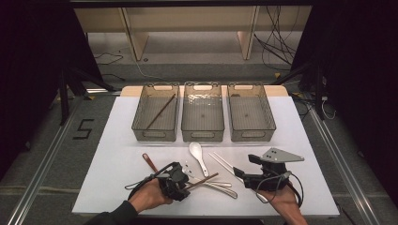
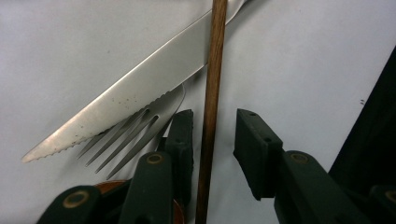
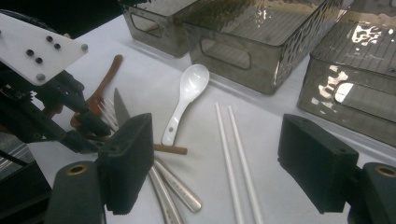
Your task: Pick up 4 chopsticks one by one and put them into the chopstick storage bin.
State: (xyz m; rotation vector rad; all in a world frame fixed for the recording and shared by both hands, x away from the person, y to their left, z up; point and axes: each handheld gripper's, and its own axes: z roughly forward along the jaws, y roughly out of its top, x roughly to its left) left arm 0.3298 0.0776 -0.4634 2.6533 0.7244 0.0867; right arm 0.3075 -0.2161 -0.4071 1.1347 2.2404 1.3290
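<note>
**Left gripper closing on a brown chopstick among loose cutlery**

A white table (image 1: 117, 187) carries everything. Along its far edge stand three smoked, see-through bins side by side: the left bin (image 1: 156, 112) has one brown stick leaning across it, while the middle bin (image 1: 202, 112) and the right bin (image 1: 251, 112) look bare.

Toward the near edge lies the loose cutlery. A white soup spoon (image 1: 199, 157) sits near the middle, a pair of white chopsticks (image 3: 236, 158) just to its right, a brown-handled utensil (image 1: 149, 162) to its left. A steel knife (image 2: 135, 91) and a fork (image 2: 135, 133) lie together, the fork partly under the knife.

The left gripper (image 2: 215, 149) is down at the near edge over this pile. A brown chopstick (image 2: 212, 102) runs between its jaws, crossing over the knife blade. It lies against the left pad, and a gap shows to the right pad, so the jaws are narrowed but not yet clamped. The right gripper (image 3: 217, 163) hovers over the white chopsticks with its jaws wide apart and nothing between them.

The step in hand looks like picking up the second brown chopstick. Next, the jaws likely need to finish closing on the stick alone, lift it clear of the knife without dragging the blade, and carry it to the left bin beside its mate.
</note>
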